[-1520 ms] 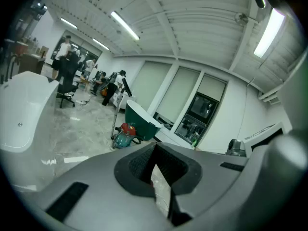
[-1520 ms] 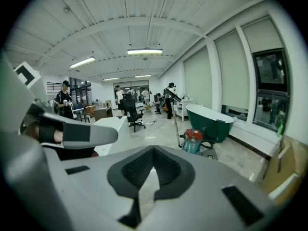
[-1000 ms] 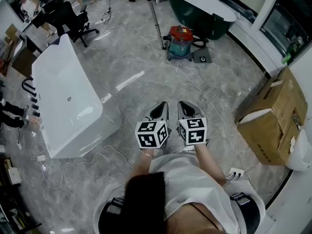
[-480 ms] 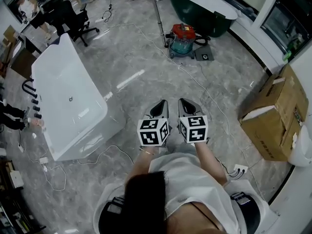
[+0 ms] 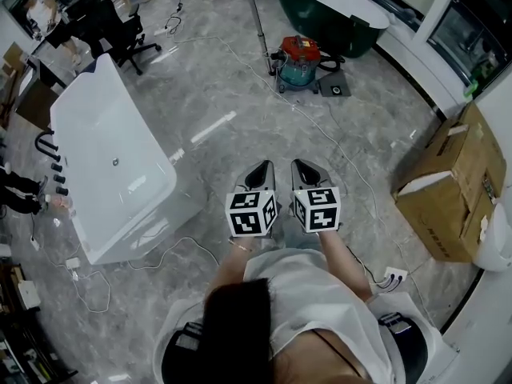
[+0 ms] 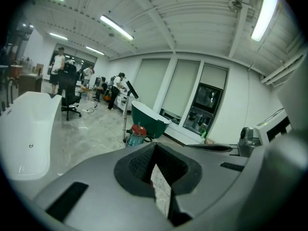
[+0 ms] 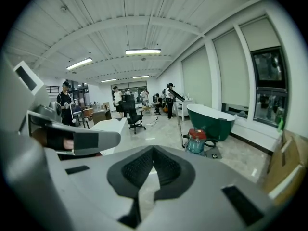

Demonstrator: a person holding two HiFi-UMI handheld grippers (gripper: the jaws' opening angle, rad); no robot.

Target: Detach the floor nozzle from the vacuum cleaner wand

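Head view: holding the left gripper (image 5: 262,169) and the right gripper (image 5: 302,167) side by side, close together, over the grey marble floor (image 5: 240,94). Both pairs of jaws closed, gripping nothing, touching nothing. Far ahead and well apart from both, the vacuum cleaner (image 5: 299,62) with red top and teal body, standing on the floor. Just to its left the wand (image 5: 261,26), rising upright. Just to its right a flat dark piece (image 5: 335,90) lying on the floor. Beyond it a dark green bathtub (image 5: 328,14); at left a white bathtub (image 5: 112,158); at right a cardboard box (image 5: 452,190).

Left gripper view: jaws pressed together, only floor showing through the slit below the pads. Past the tips, far off, the vacuum cleaner (image 6: 137,134) before the green tub.

Right gripper view: jaws likewise together and empty. Vacuum cleaner (image 7: 196,141) far ahead to the right, wand (image 7: 179,124) upright at its left side.
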